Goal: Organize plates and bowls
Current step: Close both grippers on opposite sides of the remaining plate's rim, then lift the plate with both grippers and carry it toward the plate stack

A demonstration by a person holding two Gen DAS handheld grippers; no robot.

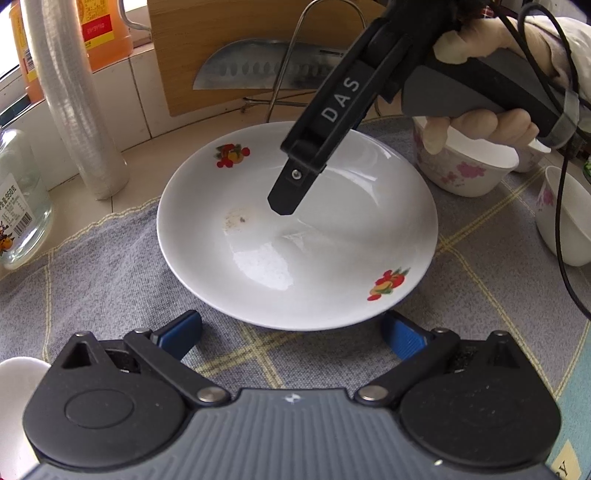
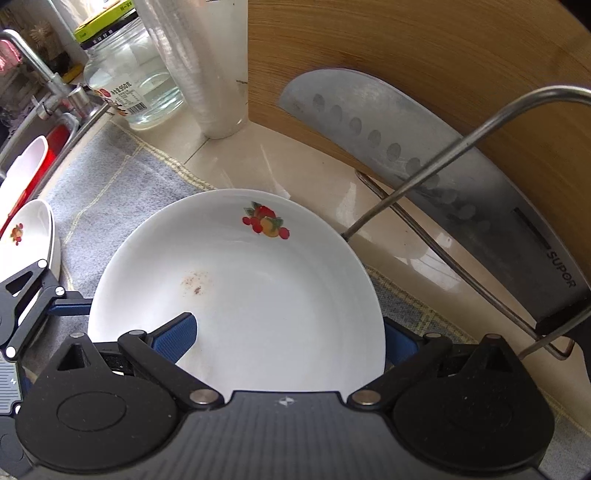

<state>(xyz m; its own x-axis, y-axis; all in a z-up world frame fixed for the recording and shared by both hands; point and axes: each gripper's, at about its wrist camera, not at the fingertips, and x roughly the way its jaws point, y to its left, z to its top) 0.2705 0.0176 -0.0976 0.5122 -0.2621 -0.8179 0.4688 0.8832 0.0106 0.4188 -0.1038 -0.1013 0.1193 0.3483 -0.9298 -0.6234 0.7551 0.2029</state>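
A beige countertop [image 1: 177,134] carries a grey checked cloth [image 1: 110,266]. The white plate [image 1: 295,236] lies on the cloth; flowered bowls [image 1: 465,170] stand at its two o'clock.

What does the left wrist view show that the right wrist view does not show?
Only the left wrist view shows the white bowls with pink flowers, the person's gloved hand and the orange bottle.

Only the right wrist view shows the metal tap and a second fruit-printed white plate at the left edge.

Both show the white plate with fruit prints, the steel cleaver, the wooden board and the grey checked cloth.
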